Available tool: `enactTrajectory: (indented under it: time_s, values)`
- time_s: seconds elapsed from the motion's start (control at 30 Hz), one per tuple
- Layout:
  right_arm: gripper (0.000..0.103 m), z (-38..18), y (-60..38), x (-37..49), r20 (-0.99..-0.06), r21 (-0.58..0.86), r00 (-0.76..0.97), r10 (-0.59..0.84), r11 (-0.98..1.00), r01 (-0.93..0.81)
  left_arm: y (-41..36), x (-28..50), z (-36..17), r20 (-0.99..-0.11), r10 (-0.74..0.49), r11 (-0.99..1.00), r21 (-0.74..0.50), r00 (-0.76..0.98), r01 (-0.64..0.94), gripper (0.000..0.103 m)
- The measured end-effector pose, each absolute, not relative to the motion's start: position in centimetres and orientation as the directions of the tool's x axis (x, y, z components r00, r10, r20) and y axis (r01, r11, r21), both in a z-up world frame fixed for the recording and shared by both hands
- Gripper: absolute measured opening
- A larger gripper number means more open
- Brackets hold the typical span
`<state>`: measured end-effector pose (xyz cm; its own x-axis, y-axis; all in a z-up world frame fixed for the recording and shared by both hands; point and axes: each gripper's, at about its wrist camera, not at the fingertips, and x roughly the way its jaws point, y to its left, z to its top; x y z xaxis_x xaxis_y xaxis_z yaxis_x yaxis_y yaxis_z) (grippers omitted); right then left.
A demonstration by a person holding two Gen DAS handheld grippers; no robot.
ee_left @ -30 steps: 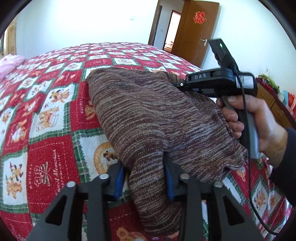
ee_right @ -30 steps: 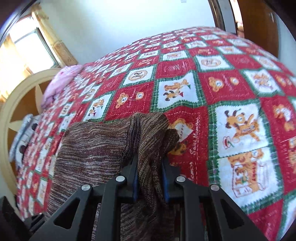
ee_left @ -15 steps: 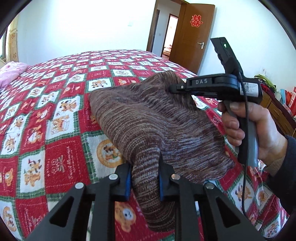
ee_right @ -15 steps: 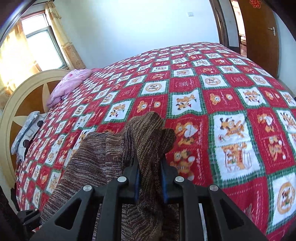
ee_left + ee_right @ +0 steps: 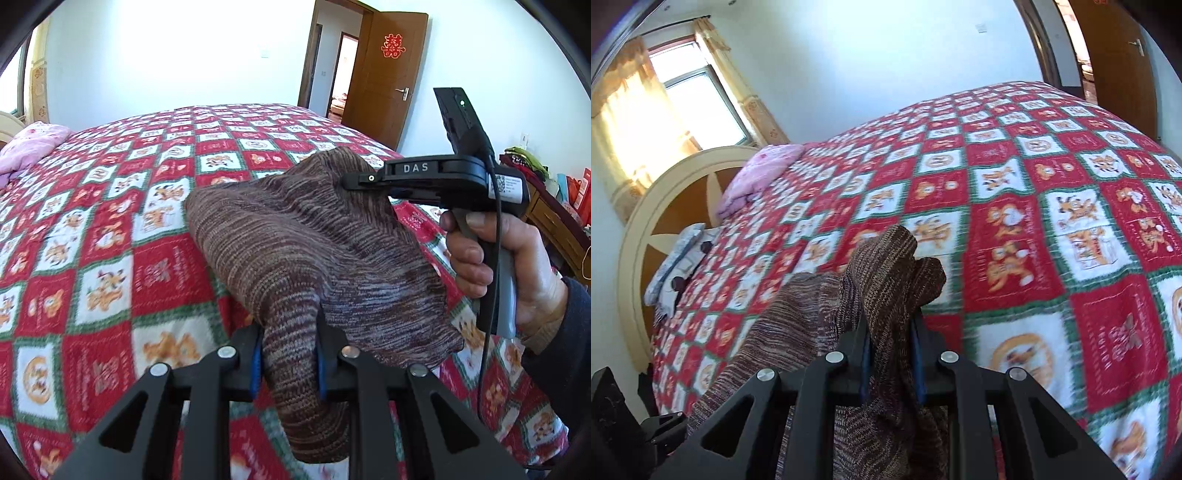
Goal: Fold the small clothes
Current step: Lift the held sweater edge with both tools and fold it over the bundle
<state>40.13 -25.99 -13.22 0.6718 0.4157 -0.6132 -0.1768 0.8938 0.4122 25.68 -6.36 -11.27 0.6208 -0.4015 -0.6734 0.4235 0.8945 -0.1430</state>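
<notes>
A brown marled knit garment [image 5: 295, 240] hangs in the air above the bed, stretched between both grippers. My left gripper [image 5: 290, 354] is shut on one bunched corner of it, at the bottom of the left wrist view. My right gripper [image 5: 892, 347] is shut on another bunched corner [image 5: 890, 273]. It also shows in the left wrist view [image 5: 364, 178], held by a hand at the right, its tip against the cloth's far corner. The rest of the garment [image 5: 768, 343] sags to the left in the right wrist view.
A bed with a red, green and white patchwork quilt [image 5: 110, 229] lies below. A pink pillow [image 5: 757, 173] and a round headboard [image 5: 665, 206] are at its far end. A brown door [image 5: 388, 70] and a dresser [image 5: 554, 218] stand to the right.
Both grippers have risen with the garment, lifting it off the quilt; more of the room and bed now shows. Both grips are unchanged.
</notes>
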Motion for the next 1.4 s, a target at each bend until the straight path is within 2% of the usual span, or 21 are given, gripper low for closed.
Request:
enactTrajectory:
  time_s: [0.6, 1.4]
  values:
    - [0.018, -10.2, -15.2, 37.8, -0.562, 0.425, 0.62, 0.547, 0.834, -0.351, 2.1, 20.4, -7.9, -0.623, -0.318, 0.942, -0.12, 0.714, 0.315, 0.022]
    - [0.018, -9.8, 0.1, 36.1, -0.554, 0.435, 0.474, 0.684, 0.723, -0.536, 12.7, 15.1, -8.1, -0.612, -0.163, 0.986, -0.085, 0.774, 0.141, 0.022]
